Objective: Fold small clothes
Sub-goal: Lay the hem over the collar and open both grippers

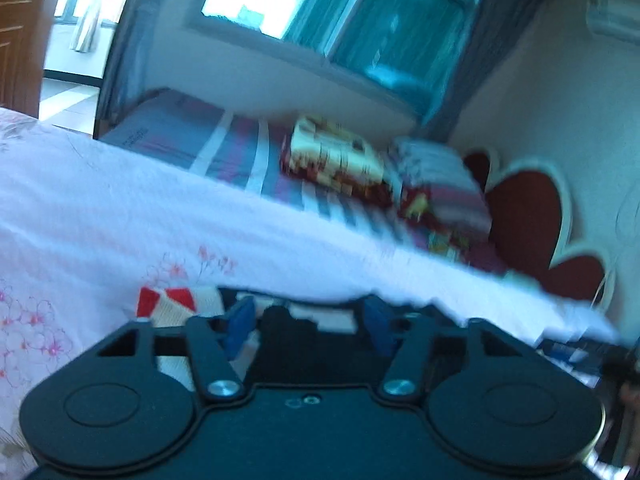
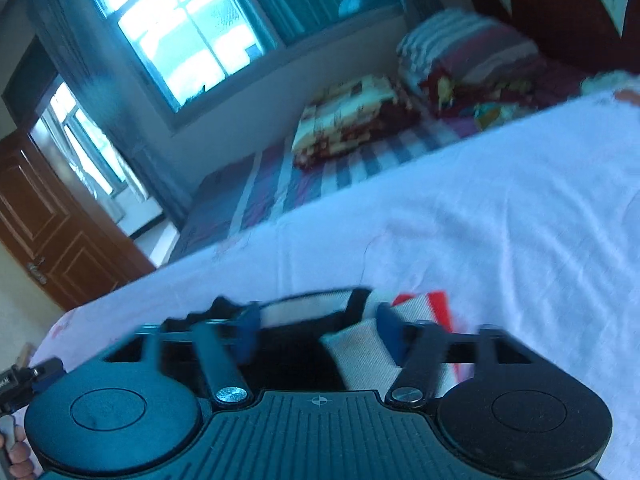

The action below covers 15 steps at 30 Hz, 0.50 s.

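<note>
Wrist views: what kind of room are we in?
Almost certainly a home bedroom. A bed with a white floral sheet fills the foreground, folded quilts are stacked near a red heart-shaped headboard, and there is a curtained window and a wooden door.

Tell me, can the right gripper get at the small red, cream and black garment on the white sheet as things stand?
Probably yes. The right gripper sits right over the garment on the white sheet, jaws spread with cloth between them and nothing in the way. Blur hides whether it touches.
</note>
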Motion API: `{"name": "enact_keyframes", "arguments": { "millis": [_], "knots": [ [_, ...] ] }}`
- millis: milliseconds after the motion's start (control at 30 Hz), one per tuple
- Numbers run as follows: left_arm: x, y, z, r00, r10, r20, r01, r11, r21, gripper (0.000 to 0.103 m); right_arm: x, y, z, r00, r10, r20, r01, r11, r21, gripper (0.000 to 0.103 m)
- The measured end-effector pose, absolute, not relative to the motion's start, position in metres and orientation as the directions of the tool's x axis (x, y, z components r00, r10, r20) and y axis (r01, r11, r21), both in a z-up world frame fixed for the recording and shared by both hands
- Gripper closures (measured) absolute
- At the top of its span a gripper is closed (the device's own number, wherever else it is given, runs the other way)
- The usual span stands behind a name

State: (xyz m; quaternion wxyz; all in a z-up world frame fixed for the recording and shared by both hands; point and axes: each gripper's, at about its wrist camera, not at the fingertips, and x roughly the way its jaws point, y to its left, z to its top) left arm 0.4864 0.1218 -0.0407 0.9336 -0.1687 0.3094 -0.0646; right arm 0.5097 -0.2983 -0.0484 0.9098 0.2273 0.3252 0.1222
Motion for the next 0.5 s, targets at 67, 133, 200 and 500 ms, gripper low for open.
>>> {"name": "enact_keyframes", "arguments": {
  "millis": [67, 133, 200, 500],
  "knots": [
    [0.492, 0.118, -0.046, 0.768, -0.213, -0.604, 0.034, 0.955, -0.294, 0.058, 0.51, -0.298, -0.05, 0.744, 0.389, -0.543, -0.099, 0.868, 0.486, 0.038],
    [0.498, 0.118, -0.052, 0.734, -0.216, -0.643, 0.044, 0.961, -0.273, 0.061, 0.513, -0.294, -0.051, 0.725, 0.415, -0.55, -0.138, 0.869, 0.474, 0.046],
    [0.503, 0.116, -0.058, 0.711, -0.215, -0.669, 0.055, 0.966, -0.252, 0.064, 0.519, -0.285, -0.053, 0.695, 0.412, -0.589, -0.164, 0.889, 0.428, 0.051],
    [0.503, 0.109, -0.067, 0.728, -0.182, -0.661, 0.084, 0.98, -0.178, 0.072, 0.518, -0.293, -0.068, 0.794, 0.352, -0.496, -0.085, 0.872, 0.482, 0.051]
  ]
}}
